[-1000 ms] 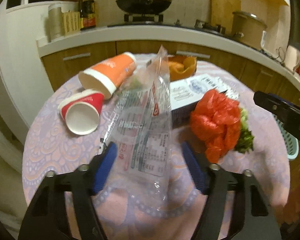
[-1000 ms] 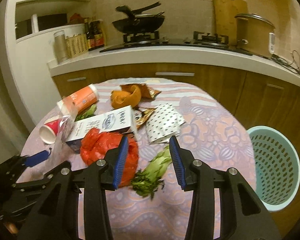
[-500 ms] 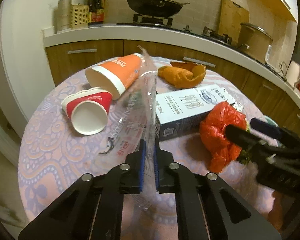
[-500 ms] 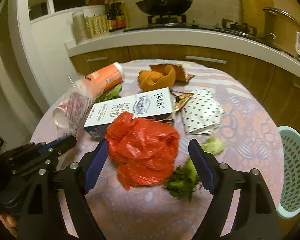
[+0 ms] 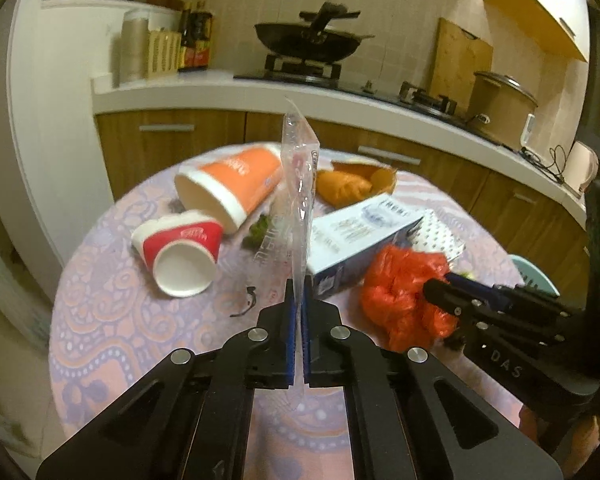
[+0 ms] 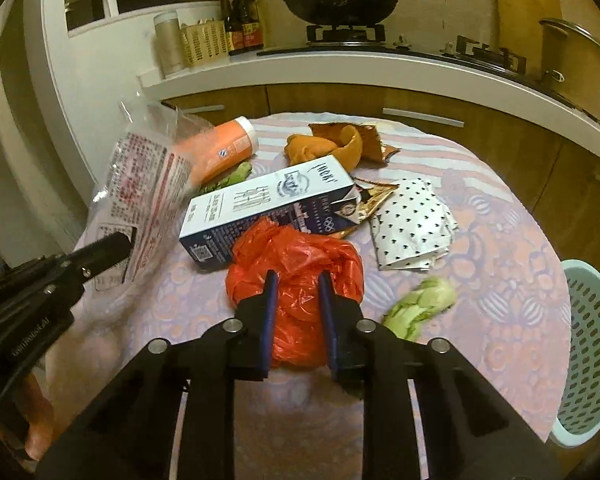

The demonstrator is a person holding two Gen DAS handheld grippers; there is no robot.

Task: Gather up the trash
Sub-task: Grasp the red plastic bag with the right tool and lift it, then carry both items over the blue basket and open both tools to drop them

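Left gripper (image 5: 298, 312) jaws clamped on clear printed plastic wrapper (image 5: 296, 200), held upright off the patterned table (image 5: 112, 320). Right gripper (image 6: 298, 284) jaws pinch crumpled red plastic bag (image 6: 296, 256), likely bound for the pale green perforated basket (image 6: 592, 344).

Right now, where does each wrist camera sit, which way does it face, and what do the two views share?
Left wrist: sits on the left gripper, faces across the table toward the stove; its fingers are shut on the clear plastic wrapper; the right gripper shows at right.
Right wrist: sits on the right gripper, faces the same way; its fingers straddle the red plastic bag; the left gripper shows at left.
Shared: milk carton, orange cup, red bag, wrapper, wok.
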